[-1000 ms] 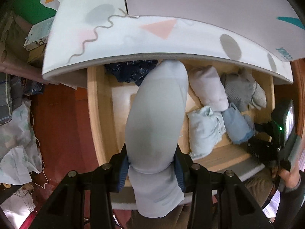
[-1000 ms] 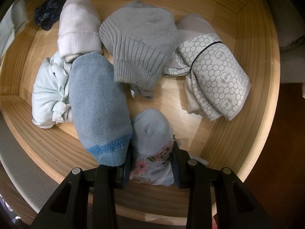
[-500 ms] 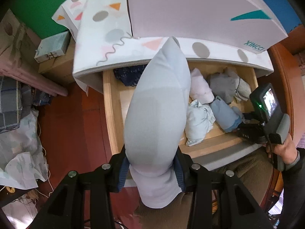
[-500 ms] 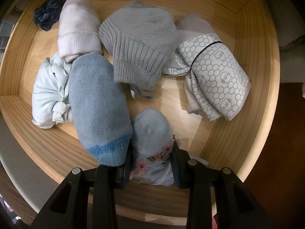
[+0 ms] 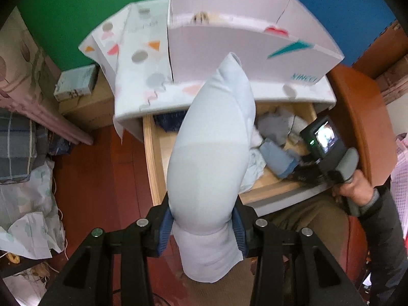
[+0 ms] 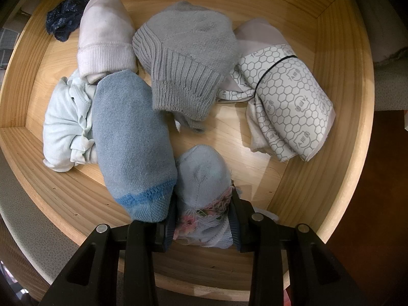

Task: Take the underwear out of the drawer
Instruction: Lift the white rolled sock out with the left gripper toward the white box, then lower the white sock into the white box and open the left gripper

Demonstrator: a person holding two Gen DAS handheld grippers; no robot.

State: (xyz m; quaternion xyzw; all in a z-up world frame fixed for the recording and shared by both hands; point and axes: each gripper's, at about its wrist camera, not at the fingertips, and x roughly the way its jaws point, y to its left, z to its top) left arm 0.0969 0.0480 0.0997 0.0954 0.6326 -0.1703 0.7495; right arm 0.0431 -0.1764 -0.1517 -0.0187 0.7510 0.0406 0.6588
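My left gripper (image 5: pixel 201 225) is shut on a pale blue rolled underwear (image 5: pixel 211 153) and holds it high above the open wooden drawer (image 5: pixel 153 158). My right gripper (image 6: pixel 202 219) is down inside the drawer (image 6: pixel 331 153), shut on a small light blue roll with pink lace trim (image 6: pixel 202 178); it also shows in the left wrist view (image 5: pixel 321 153). Beside that roll lie a blue terry roll (image 6: pixel 130 140), a grey knit roll (image 6: pixel 186 58), a white roll (image 6: pixel 104 38), a pale blue bundle (image 6: pixel 63 122), a honeycomb-print roll (image 6: pixel 288 102) and a dark blue lace piece (image 6: pixel 63 17).
A patterned white cloth (image 5: pixel 142 58) covers the cabinet top, with a white cardboard box (image 5: pixel 242 43) on it. Red wooden floor (image 5: pixel 97 178) lies to the left, with bags and boxes (image 5: pixel 25 178) along the wall. A brown chair edge (image 5: pixel 362 117) stands at the right.
My left gripper has risen and pulled back from the drawer with the pale blue roll, so the drawer looks smaller. My right gripper and its roll have stayed in place.
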